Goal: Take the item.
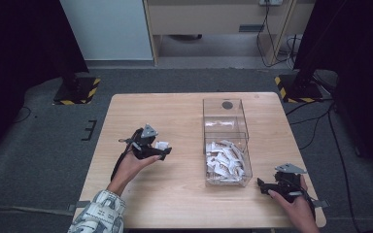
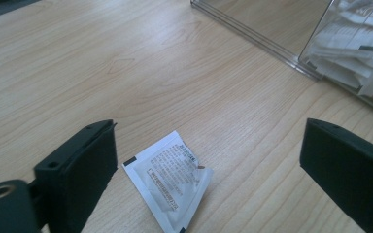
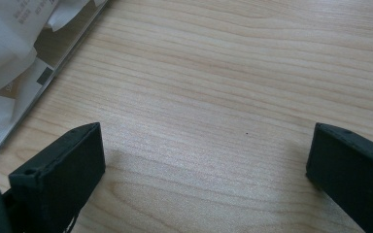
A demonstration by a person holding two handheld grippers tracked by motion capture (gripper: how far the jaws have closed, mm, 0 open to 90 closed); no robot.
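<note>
**A:** Where is the left gripper [image 1: 161,151] right now?

**B:** Over the left half of the wooden bench [image 1: 175,199], held in the person's left hand [image 1: 128,165]. Its fingers [image 2: 80,167] stand wide apart, gripping nothing. In the left gripper view a small white packet [image 2: 169,182] lies flat on the bench between them, closer to the left finger, and touches neither.

**A:** What does the packet look like?

**B:** Roughly square, white, with small dark print on its face and a black mark at one corner. It sits turned so that a corner points away from the gripper. In the high view it shows as a white patch [image 1: 161,145] just by the gripper's tip.

**A:** And the clear box?

**B:** A see-through plastic box [image 1: 226,104] stands right of the bench's middle, well apart from the loose packet. Its near part holds a heap of similar white packets [image 1: 225,160]; the far part looks mostly bare, with a dark round spot on its far side.

**A:** The right gripper [image 1: 261,183]?

**B:** Down at the near right corner of the bench, in the person's right hand [image 1: 296,208], just beside the box's near right corner. Its fingers [image 3: 63,174] are also spread wide, with bare wood between them. The right gripper view catches the box's edge and some packets at upper left.
</note>
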